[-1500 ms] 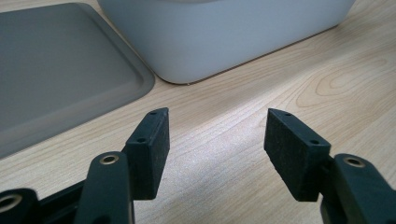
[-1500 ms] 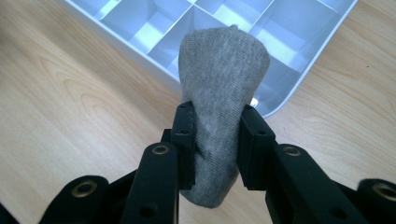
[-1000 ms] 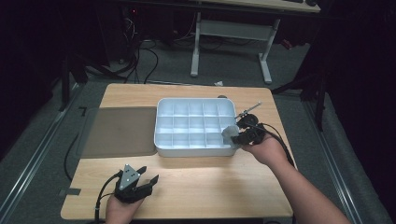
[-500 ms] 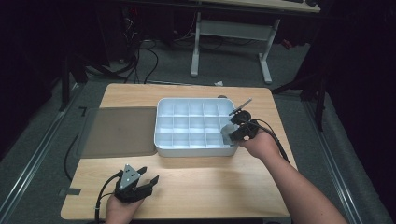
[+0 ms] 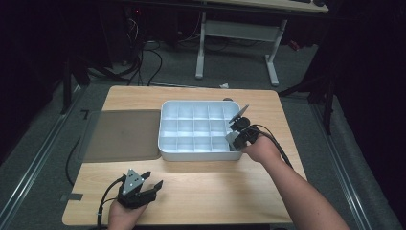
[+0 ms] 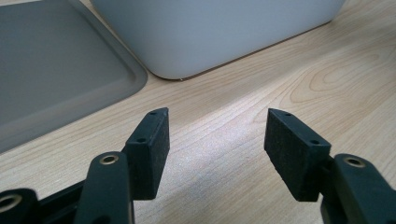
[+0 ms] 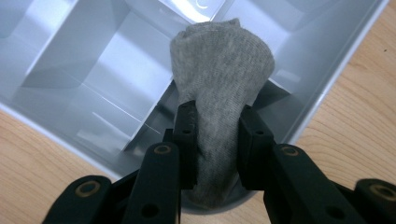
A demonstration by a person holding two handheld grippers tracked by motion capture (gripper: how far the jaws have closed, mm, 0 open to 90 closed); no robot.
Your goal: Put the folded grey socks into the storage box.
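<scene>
A white divided tray (image 5: 165, 146) with several compartments sits mid-table. My right gripper (image 5: 235, 138) hovers over its near right corner, shut on a grey sock (image 7: 219, 84) that hangs folded between the jaws above a corner compartment of the tray (image 7: 79, 79). In the high view the sock (image 5: 231, 139) is a small grey lump at the tray's rim. My left gripper (image 5: 149, 184) rests low on the table near the front left, open, with bare wood between its pads (image 6: 152, 147). The tray's outer wall (image 6: 215, 32) stands ahead of it.
A flat grey mat (image 5: 122, 134) lies left of the tray, its rounded corner (image 6: 56, 70) close to the left gripper. Bare wooden tabletop (image 5: 215, 187) stretches along the front. Beyond the table stand a white desk frame (image 5: 239, 43) and floor cables.
My right gripper with the sock has shifted a little towards the tray's near right corner and lower. The left gripper has stayed put.
</scene>
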